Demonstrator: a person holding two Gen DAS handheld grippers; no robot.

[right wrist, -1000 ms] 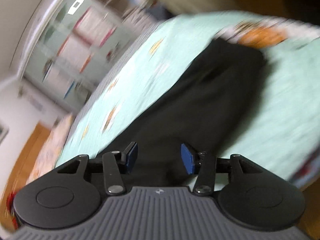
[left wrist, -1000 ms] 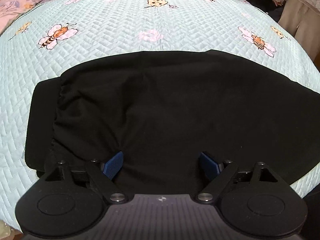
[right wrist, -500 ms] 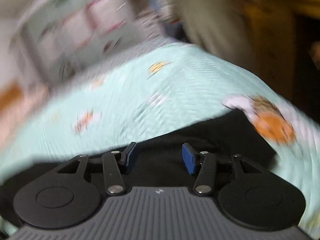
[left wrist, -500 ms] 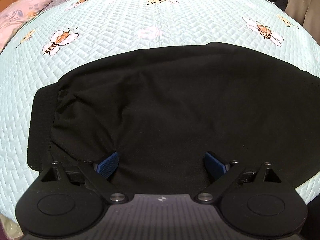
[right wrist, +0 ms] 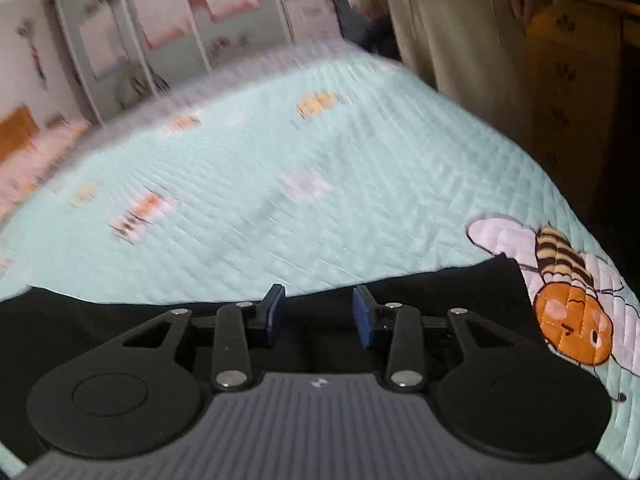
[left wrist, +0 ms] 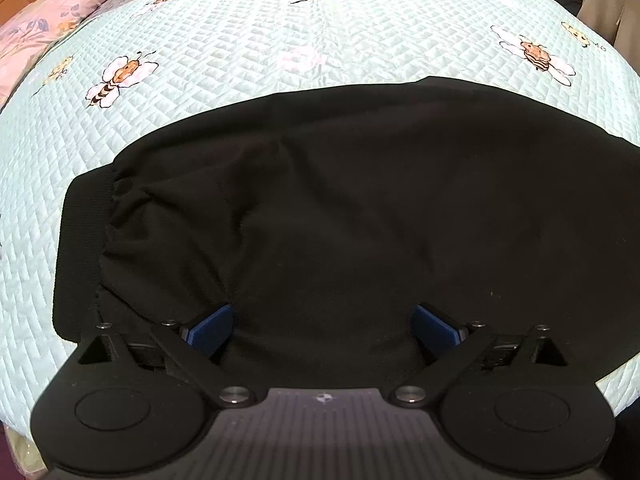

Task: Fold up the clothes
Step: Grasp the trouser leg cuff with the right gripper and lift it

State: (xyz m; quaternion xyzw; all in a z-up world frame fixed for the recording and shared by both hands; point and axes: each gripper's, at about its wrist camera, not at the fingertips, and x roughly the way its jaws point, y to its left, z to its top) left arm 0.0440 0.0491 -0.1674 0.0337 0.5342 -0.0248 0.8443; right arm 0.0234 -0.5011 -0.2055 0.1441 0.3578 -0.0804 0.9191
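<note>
Since a second ago, left gripper (left wrist: 322, 326) barely shifts, jaws opening wide over the black garment (left wrist: 340, 208) flat on the bee quilt (left wrist: 280, 52), gripping nothing. Right gripper (right wrist: 318, 314) has swung to the garment's far edge, jaws closing, nothing pinched yet; may grab one layer only.

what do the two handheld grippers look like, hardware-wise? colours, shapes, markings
Both look identical. The left gripper and right gripper each have two fingers with blue pads on black linkage arms with silver pivot screws. Either side sits a round black disc housing. The centre body is grey and ribbed, with a small pale logo. No cables, hands or sleeves show.
</note>
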